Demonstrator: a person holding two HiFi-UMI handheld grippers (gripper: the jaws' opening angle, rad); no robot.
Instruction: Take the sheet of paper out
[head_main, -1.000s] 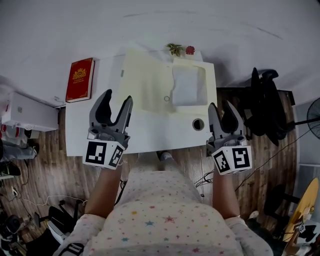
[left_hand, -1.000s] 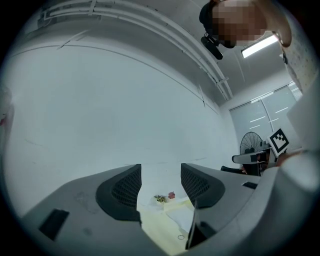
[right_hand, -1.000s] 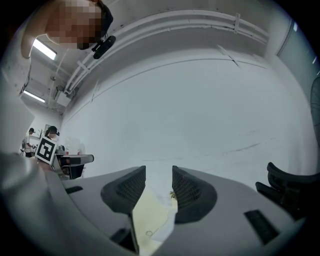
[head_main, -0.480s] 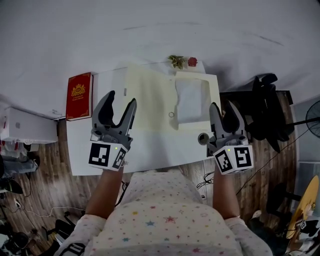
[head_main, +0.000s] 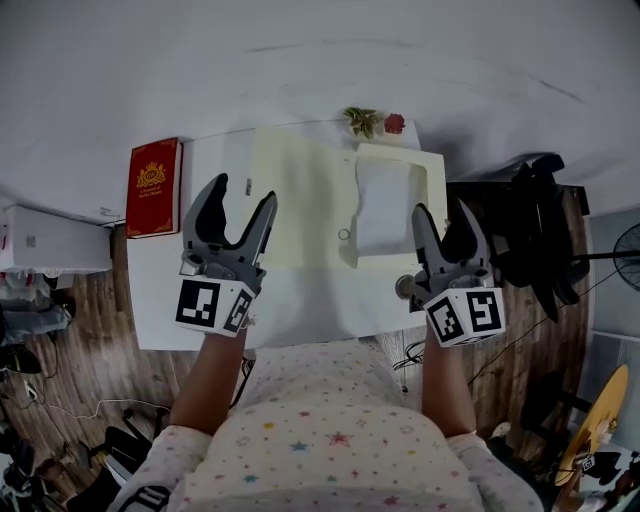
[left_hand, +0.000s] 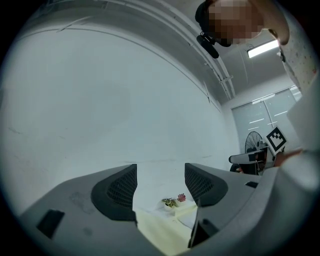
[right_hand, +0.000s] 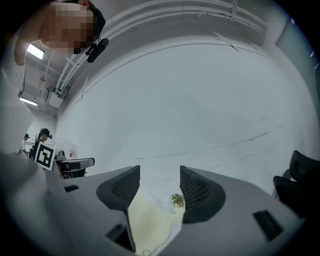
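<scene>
Head view shows a white desk (head_main: 300, 300) with a pale yellow folder (head_main: 300, 200) lying flat at its far middle. The white sheet of paper (head_main: 385, 205) sits in the folder's right part, framed by its cream border. The left gripper (head_main: 245, 195) hovers over the folder's near-left corner; its jaws have just been opening and nothing is between them. The right gripper (head_main: 442, 215) hangs just right of the sheet, also spread and empty.

I judge the main risk to be a pinch that catches folder and sheet together. With nothing pinning the folder, a pull would likely drag everything across the smooth desk. A hard corner grip could crease or tear the sheet.
</scene>
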